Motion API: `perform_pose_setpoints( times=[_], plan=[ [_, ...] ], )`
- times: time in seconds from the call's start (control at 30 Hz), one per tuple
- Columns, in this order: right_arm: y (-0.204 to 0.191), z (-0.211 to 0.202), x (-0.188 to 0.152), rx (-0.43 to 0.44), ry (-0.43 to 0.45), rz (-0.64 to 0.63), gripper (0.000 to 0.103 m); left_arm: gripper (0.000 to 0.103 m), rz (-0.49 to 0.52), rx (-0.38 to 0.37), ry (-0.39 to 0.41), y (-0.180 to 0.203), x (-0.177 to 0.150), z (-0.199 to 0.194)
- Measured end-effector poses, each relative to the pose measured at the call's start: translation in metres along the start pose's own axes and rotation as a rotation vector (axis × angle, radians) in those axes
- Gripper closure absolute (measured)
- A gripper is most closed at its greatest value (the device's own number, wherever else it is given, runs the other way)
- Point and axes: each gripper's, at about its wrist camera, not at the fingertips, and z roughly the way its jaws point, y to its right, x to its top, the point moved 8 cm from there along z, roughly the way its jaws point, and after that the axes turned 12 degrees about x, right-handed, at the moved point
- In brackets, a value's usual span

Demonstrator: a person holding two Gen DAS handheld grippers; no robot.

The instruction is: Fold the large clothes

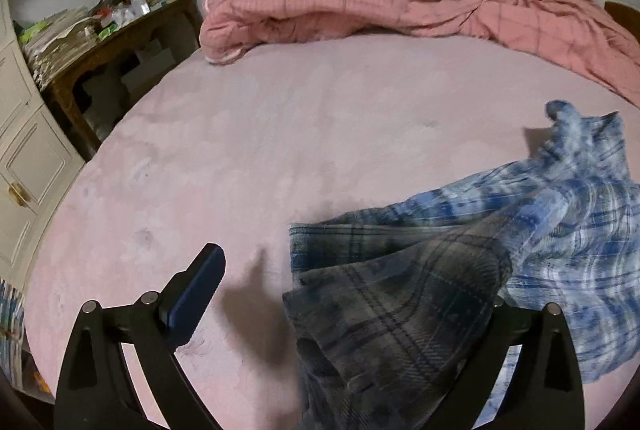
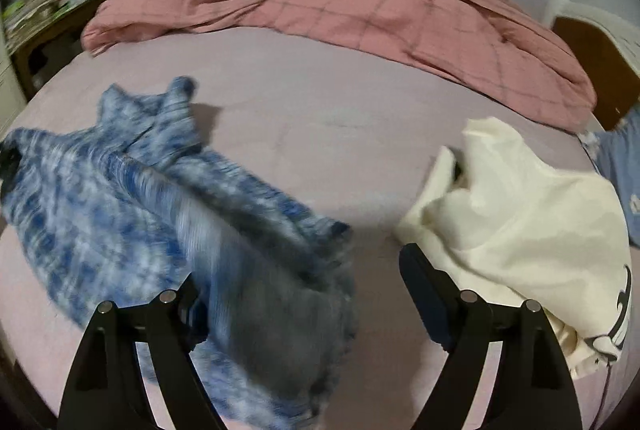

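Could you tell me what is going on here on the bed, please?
A person is folding clothes with a gripper in each hand. Both the left gripper and the right gripper stand open over a blue plaid shirt, which lies crumpled and blurred on the pink bedsheet, gripped by neither. A cream garment waits to its right, and a pink quilt is bunched at the far end.

blue plaid shirt [image 2: 168, 214] lies blurred between wide jaws on the pink bed [image 2: 340, 118], cream garment [image 2: 520, 214] beside.
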Motion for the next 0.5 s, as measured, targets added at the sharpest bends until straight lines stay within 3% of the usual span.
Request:
perform_pose_setpoints(
  times=[0.1,0.17,0.23,0.3,0.4,0.5],
  plan=[
    [0.039,0.003,-0.001,-0.113,0.028,0.076,0.019,0.0,0.04,0.043,0.017,0.002,-0.003,0.011],
    [0.056,0.005,-0.006,-0.135,0.024,0.115,0.019,0.0,0.065,0.027,0.042,0.005,-0.004,0.01],
    [0.062,0.002,-0.013,-0.077,0.051,0.146,0.02,0.0,0.095,-0.008,0.093,0.009,-0.004,0.0],
    [0.053,-0.006,-0.014,0.019,0.111,0.138,0.02,0.0,0.099,-0.101,0.127,0.012,-0.002,-0.014],
    [0.033,-0.012,-0.008,0.106,0.176,0.099,0.02,0.0,0.03,-0.26,0.173,0.011,0.005,-0.041],
    [0.019,0.003,-0.001,0.133,0.156,0.099,0.02,0.0,-0.059,-0.304,0.271,-0.001,0.015,-0.069]
  ],
)
